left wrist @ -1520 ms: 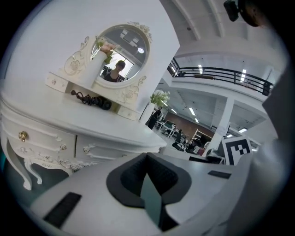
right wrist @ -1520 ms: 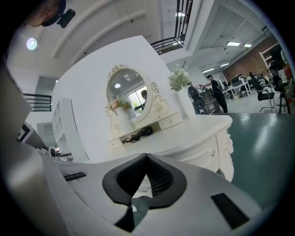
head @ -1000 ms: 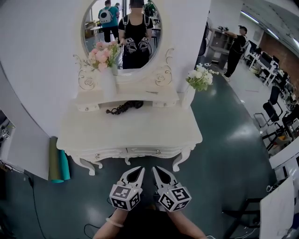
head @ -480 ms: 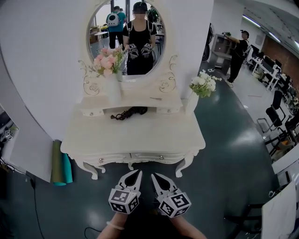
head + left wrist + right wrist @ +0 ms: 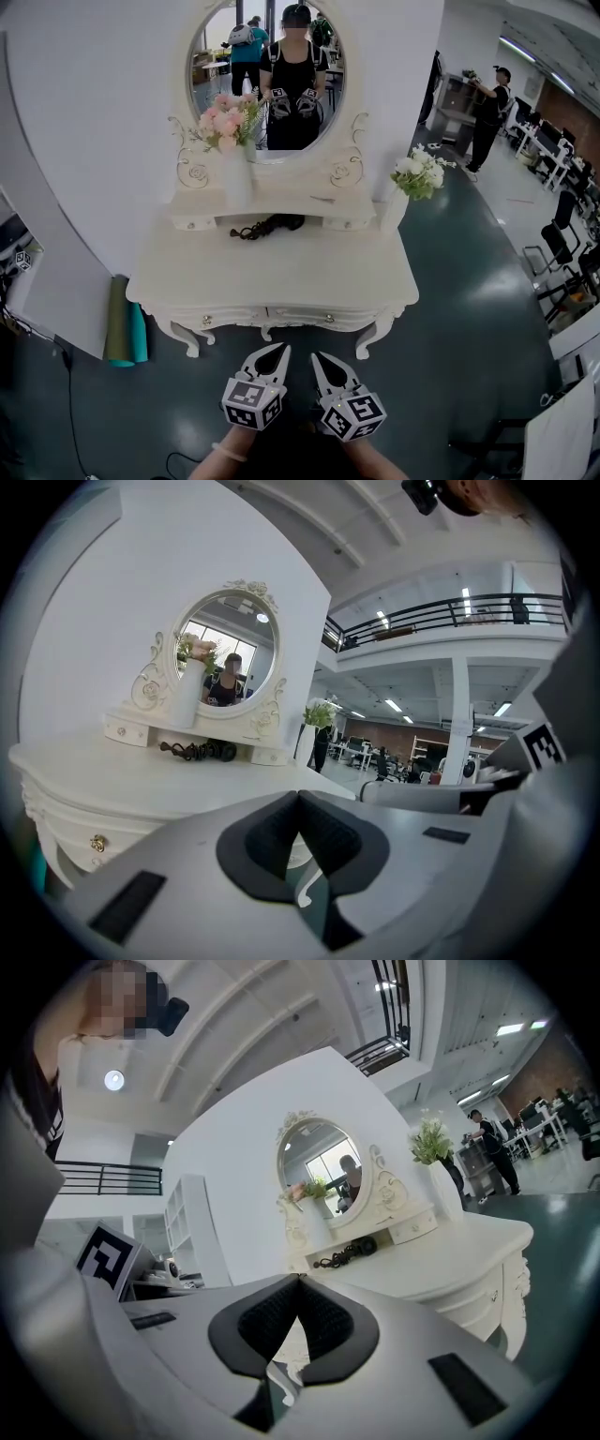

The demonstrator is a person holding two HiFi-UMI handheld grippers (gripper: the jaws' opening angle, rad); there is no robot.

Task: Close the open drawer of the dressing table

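Jaws shut, empty; left gripper (image 5: pixel 281 349), right gripper (image 5: pixel 316 357) held level before dressing table (image 5: pixel 272 274)

White wall (image 5: pixel 84 141), dark glossy floor (image 5: pixel 469 309), office chairs (image 5: pixel 562 234)

No readable words, labels, brand names, numbers or signs appear anywhere in these views.

The mirror (image 5: pixel 265 66) loses its top to the head view's upper edge. The dark coil (image 5: pixel 268 226) on the bench (image 5: pixel 281 272) is too small to name. The drawers (image 5: pixel 234 319) are seen too steeply to tell a slight gap. The left gripper (image 5: pixel 298 797) hides the bench's near right part in its own view. The right gripper (image 5: pixel 298 1279) hides the bench's lower left.
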